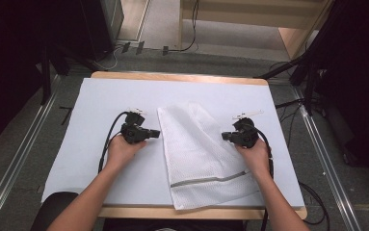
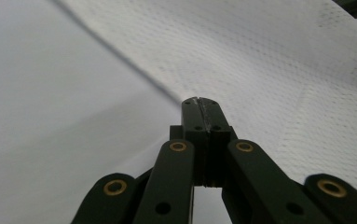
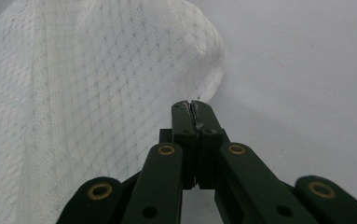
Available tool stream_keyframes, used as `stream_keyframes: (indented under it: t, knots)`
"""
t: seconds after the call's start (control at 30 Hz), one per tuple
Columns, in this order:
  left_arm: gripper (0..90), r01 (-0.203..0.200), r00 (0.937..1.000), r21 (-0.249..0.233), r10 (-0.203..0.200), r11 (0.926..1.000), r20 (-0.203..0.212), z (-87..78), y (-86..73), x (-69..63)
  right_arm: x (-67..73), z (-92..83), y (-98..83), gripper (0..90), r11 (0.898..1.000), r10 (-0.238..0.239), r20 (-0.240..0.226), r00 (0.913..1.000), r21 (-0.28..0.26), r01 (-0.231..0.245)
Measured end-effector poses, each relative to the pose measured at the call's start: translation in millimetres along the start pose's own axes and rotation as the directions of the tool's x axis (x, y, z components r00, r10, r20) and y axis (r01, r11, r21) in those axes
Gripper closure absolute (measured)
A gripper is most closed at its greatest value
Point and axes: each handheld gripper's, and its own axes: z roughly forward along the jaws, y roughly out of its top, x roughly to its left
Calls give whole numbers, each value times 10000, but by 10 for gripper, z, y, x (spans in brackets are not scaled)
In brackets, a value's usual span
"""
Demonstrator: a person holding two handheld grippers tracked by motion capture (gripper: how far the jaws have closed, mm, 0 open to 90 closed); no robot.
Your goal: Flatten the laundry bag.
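Note:
A white mesh bag (image 1: 201, 149) with a grey stripe (image 1: 208, 180) near its front end lies in the middle of the white table cover (image 1: 110, 94). My left gripper (image 1: 157, 134) points right at the bag's left edge. In the left gripper view its jaws (image 2: 199, 100) are pressed together right where the mesh bag's (image 2: 260, 60) edge runs into the tips, the edge slightly raised over a shadow. My right gripper (image 1: 224, 136) points left at the bag's right edge. Its jaws (image 3: 191, 103) are likewise shut where the bulging mesh bag (image 3: 97, 93) meets the tips.
The white cover reaches the wooden table edge (image 1: 182, 77) at the back and ends near the front edge (image 1: 138, 211). Cables (image 1: 106, 144) trail from both grippers. Dark stands and floor cables (image 1: 293, 72) surround the table.

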Motion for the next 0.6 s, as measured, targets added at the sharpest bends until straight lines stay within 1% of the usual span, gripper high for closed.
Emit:
stream_keyframes:
  t: [0.03, 0.1, 0.13, 0.17, 0.2, 0.27, 0.3, 0.43, 0.47, 0.5, 0.53, 0.6]
  knots:
    - [900, 201, 9997, -82, -200, 9998, 125, -17, -2, 34, 10, -1, -1, 900, 10000, 16, -29, 10000, -8, -16]
    - [900, 220, 9997, -108, -218, 9997, 126, -28, -6, 45, 25, -9, 2, 900, 10000, -70, 19, 10000, -9, 70]
    - [900, 177, 9997, -69, -176, 9998, 138, -16, -4, 29, 25, -16, 2, 900, 9999, -100, 25, 9999, -8, 100]
    - [900, 48, 10000, -46, -47, 10000, 59, -5, -6, 5, 20, -21, 1, 900, 10000, -77, 84, 9999, 10, 77]
    - [900, -78, 9999, 27, 78, 10000, 68, 6, -5, -8, 10, -24, -5, 900, 10000, -69, 156, 9999, 57, 68]
    - [900, -188, 9998, 92, 189, 9998, -16, 23, -8, -27, -22, -41, -29, 900, 10000, 23, 182, 9998, 89, -25]
    - [900, -203, 9998, 149, 203, 9997, -6, 25, -10, -30, -34, -57, -45, 900, 9999, 85, 196, 9998, 86, -87]
    - [900, -206, 9998, 104, 206, 9997, 50, 32, -15, -52, -46, -110, -138, 900, 9995, 246, 221, 9995, 183, -250]
    - [900, -206, 9998, 104, 206, 9997, 50, 32, -15, -52, -46, -110, -138, 900, 9995, 246, 221, 9995, 183, -250]
    - [900, -265, 9996, 128, 264, 9996, 74, 41, -13, -65, -63, -138, -206, 900, 9991, 324, 232, 9992, 280, -330]
    - [900, -265, 9996, 128, 264, 9996, 74, 41, -13, -65, -66, -151, -229, 899, 9985, 457, 159, 9988, 309, -462]
    - [900, -369, 9992, 218, 366, 9991, 137, 58, -13, -84, -59, -170, -290, 891, 9974, 623, -152, 9979, 370, -617]
